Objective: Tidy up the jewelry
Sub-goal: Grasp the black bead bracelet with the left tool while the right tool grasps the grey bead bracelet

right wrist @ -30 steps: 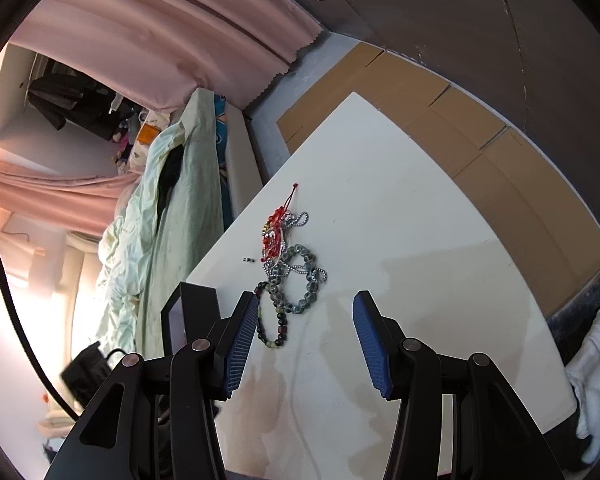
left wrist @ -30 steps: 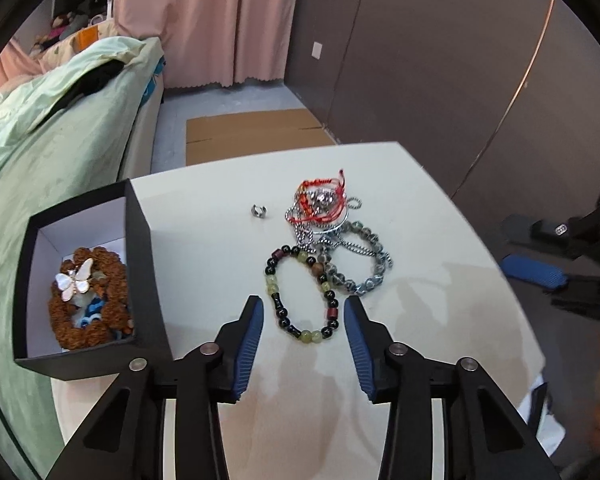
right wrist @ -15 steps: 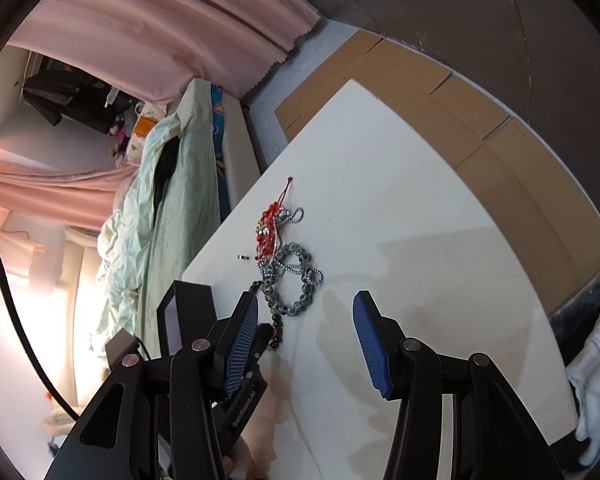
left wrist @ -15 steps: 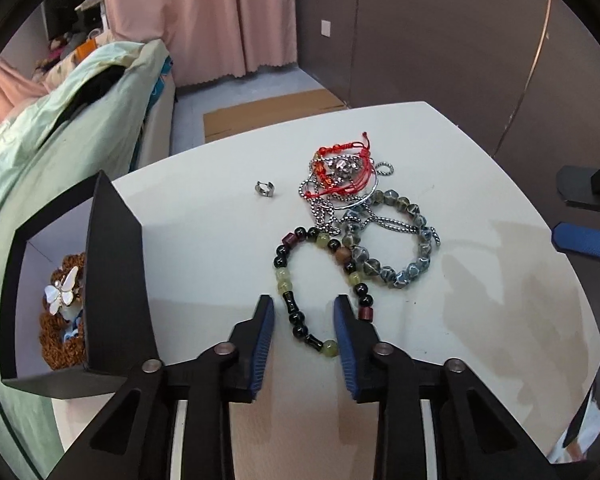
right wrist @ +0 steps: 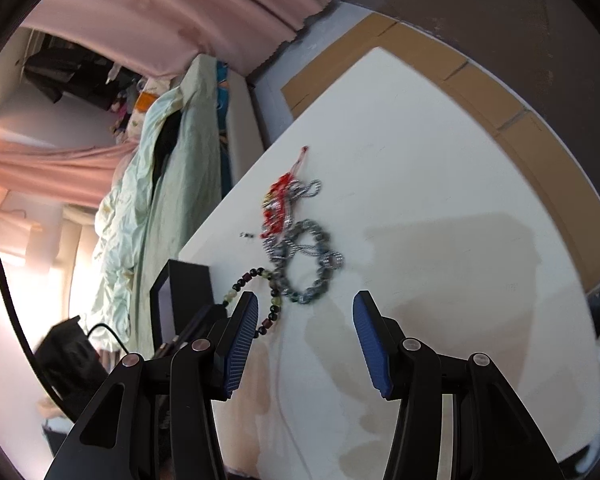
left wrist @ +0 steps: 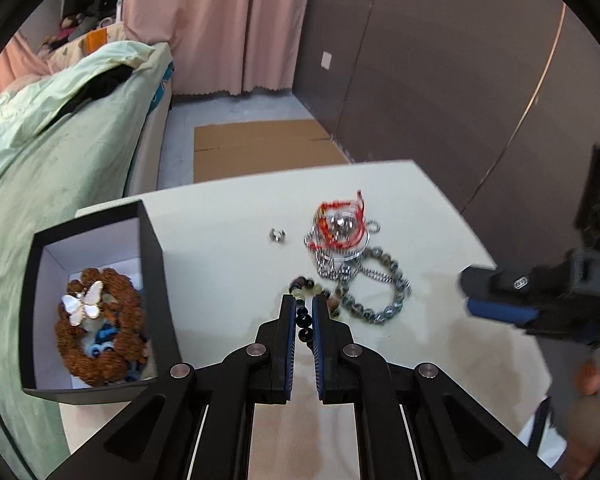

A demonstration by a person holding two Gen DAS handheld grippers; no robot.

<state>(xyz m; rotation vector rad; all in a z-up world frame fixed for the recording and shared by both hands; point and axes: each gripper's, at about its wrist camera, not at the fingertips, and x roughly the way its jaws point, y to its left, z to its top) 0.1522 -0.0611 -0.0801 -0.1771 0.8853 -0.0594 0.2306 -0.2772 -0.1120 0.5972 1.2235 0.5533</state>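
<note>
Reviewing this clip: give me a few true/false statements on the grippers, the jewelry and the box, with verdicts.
1. The left gripper is closed on the black-and-green bracelet. True; its jaws have just been closing.
2. The right gripper holds the grey bracelet. False: open, holding nothing.
3. The box is empty. False: it holds a brown bracelet and a butterfly piece.
4. A small ring lies apart from the pile. True.

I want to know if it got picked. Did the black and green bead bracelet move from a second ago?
Yes. The black and green bead bracelet slid toward the black box, away from the grey bead bracelet, pinched in the left claw.
</note>
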